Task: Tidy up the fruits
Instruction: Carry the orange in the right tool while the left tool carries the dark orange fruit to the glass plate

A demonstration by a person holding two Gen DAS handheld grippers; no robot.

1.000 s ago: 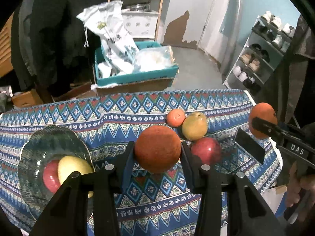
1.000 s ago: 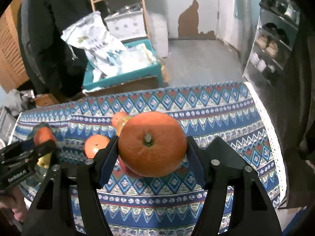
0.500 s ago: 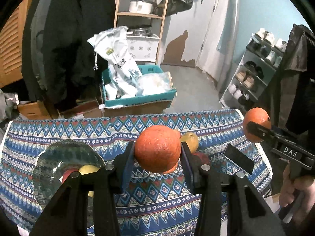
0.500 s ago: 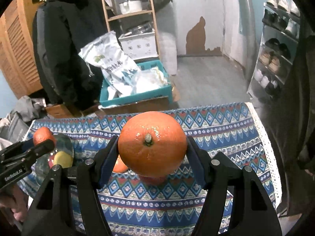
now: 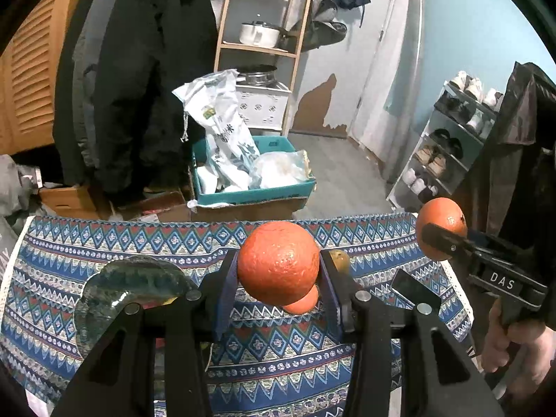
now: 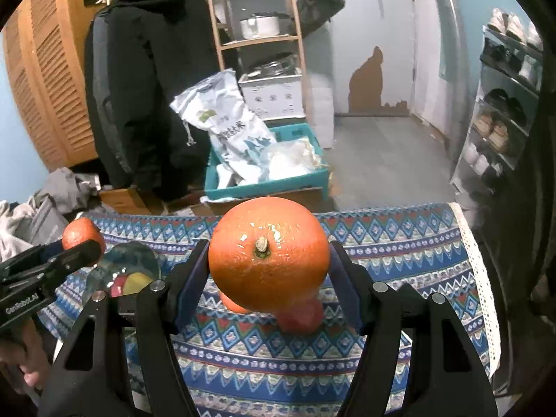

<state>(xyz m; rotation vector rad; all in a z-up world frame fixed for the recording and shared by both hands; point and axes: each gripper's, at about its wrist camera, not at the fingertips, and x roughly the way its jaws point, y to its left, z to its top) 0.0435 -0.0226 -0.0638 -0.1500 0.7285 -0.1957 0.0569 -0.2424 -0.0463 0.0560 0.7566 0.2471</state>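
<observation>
A: How far along?

B: Bowl [image 6: 104,271] at ten o'clock on the counter [image 6: 399,243] holds a red and a yellow fruit.

A: And the rest?

B: Left hand-held gripper [image 5: 278,271] clamps a rough orange [image 5: 278,262], right hand-held gripper [image 6: 269,260] a glossy orange [image 6: 269,257], both above the cloth. Three fruits lie loose beneath them.

Dim indoor light, fisheye-warped edges

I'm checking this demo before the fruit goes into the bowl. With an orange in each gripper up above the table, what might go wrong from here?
1. The left gripper and right gripper pinch each round orange only at its sides; either may slip and fall.
2. The glass bowl already holds fruit, so a dropped orange might bounce out.
3. Both going to the bowl at once, the grippers may collide.
</observation>
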